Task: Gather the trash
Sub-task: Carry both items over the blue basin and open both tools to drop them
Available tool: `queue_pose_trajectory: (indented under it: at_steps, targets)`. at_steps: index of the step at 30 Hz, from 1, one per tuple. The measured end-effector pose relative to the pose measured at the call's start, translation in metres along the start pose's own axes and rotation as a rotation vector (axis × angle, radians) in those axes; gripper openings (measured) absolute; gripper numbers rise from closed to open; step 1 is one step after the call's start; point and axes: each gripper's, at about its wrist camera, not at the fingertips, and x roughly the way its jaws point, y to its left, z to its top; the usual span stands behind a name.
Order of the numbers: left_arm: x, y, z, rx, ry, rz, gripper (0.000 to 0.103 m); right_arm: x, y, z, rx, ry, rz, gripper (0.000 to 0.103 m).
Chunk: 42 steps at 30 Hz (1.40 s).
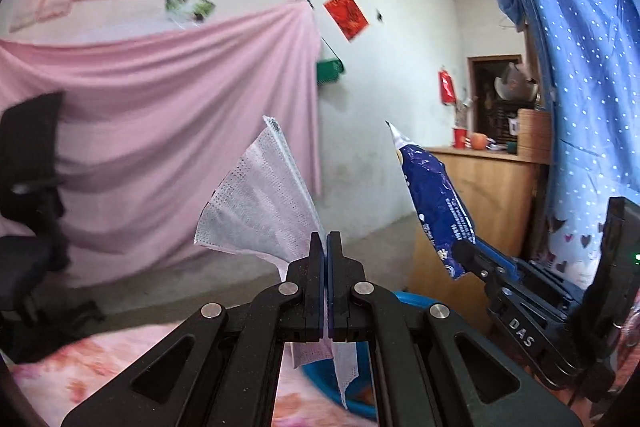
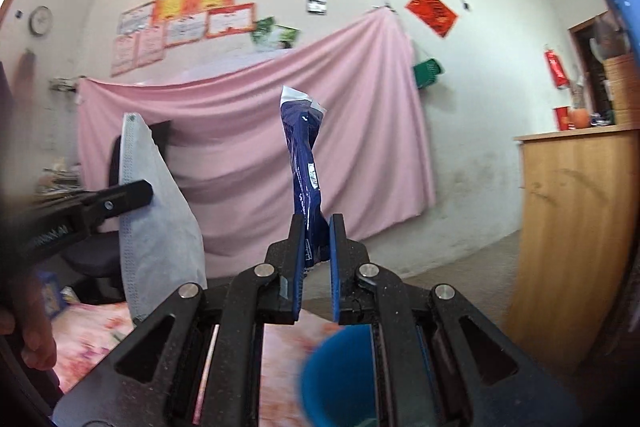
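My left gripper (image 1: 325, 235) is shut on a white face mask (image 1: 260, 199), which fans up and to the left of the fingers; a strip of it hangs below them. In the right wrist view the same mask (image 2: 156, 211) shows at the left, pinched by the left gripper (image 2: 146, 193). My right gripper (image 2: 316, 221) is shut on a dark blue snack wrapper (image 2: 304, 155) that stands up between the blue pads. That wrapper (image 1: 436, 199) and the right gripper (image 1: 466, 253) appear at the right of the left wrist view. Both are held in the air.
A blue bin (image 2: 340, 379) sits below the grippers beside a pink floral cloth (image 1: 100, 367). A pink sheet (image 2: 300, 99) hangs on the white wall ahead. A wooden cabinet (image 2: 576, 227) stands at the right, a black office chair (image 1: 28, 187) at the left, a blue dotted curtain (image 1: 580, 47) at far right.
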Motion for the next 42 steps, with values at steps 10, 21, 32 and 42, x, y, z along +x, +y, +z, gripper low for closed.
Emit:
queue_pose_trajectory:
  at_steps: [10,21,32,42]
  targets:
    - [0.083,-0.009,0.006,-0.178,0.324,-0.068,0.000,0.007,-0.061,-0.013,0.125,0.108,-0.116,0.040]
    - [0.108,-0.003,-0.011,-0.195,0.471,-0.024,0.000,0.030,-0.081,-0.038,0.203,0.277,-0.107,0.040]
    - [0.109,0.009,-0.033,-0.211,0.571,0.069,0.031,0.048,-0.088,-0.052,0.231,0.377,-0.116,0.046]
    - [0.080,0.025,-0.033,-0.204,0.500,0.152,0.038,0.047,-0.083,-0.048,0.224,0.369,-0.114,0.061]
